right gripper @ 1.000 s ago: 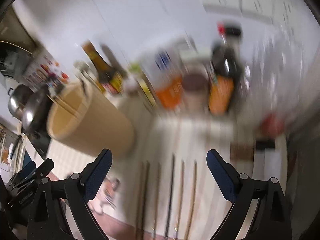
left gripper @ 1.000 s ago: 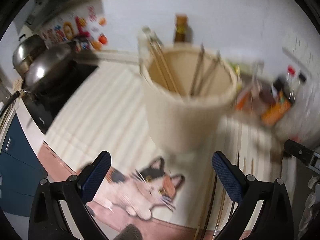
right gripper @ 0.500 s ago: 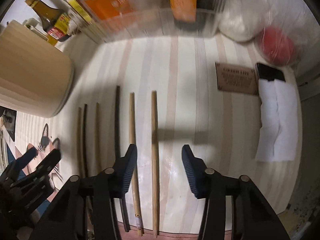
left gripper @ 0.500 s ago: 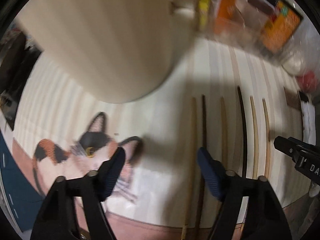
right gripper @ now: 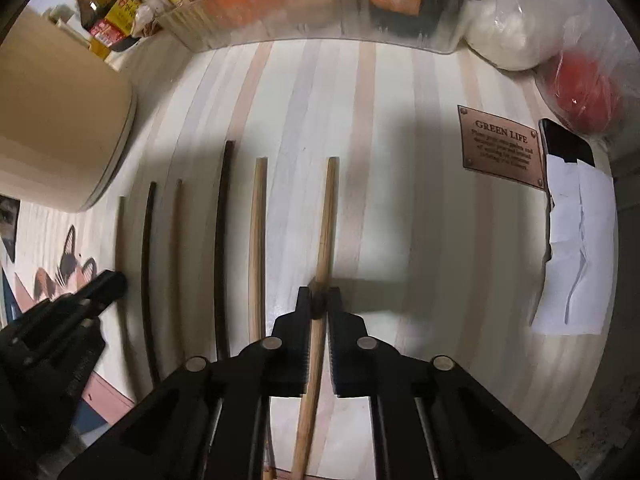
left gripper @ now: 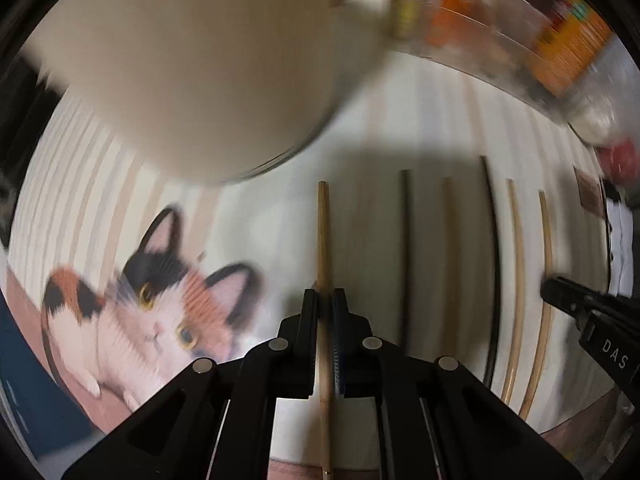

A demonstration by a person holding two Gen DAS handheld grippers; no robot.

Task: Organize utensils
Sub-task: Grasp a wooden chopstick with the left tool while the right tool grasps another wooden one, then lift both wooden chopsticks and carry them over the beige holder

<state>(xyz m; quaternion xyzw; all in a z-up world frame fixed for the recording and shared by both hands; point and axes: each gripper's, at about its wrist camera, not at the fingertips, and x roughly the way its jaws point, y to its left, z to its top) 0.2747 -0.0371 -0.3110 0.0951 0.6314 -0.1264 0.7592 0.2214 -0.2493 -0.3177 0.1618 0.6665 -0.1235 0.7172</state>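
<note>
Several chopsticks lie side by side on the striped mat point(right gripper: 400, 160). In the left wrist view my left gripper point(left gripper: 324, 308) is closing its jaws onto the leftmost light wooden chopstick point(left gripper: 323, 232), pads pressing on it. In the right wrist view my right gripper point(right gripper: 319, 304) is closing onto the rightmost light chopstick point(right gripper: 327, 216), which now sits slightly askew between the pads. Dark and light chopsticks point(right gripper: 222, 240) lie between the two. The beige utensil holder point(left gripper: 200, 60) stands just behind the left end of the row. The left gripper's tip point(right gripper: 108, 284) shows at the row's left end.
A clear tray point(right gripper: 320, 12) of bottles and packets runs along the back. A plastic bag point(right gripper: 580, 88) with white and red items, a brown label point(right gripper: 500, 144), a phone point(right gripper: 568, 144) and white paper point(right gripper: 576, 240) lie at the right. A cat picture point(left gripper: 152, 300) marks the mat's left.
Both grippers dropped from above the holder down to the mat. Their jaws went from wide open to shut, each on a chopstick at one end of the row.
</note>
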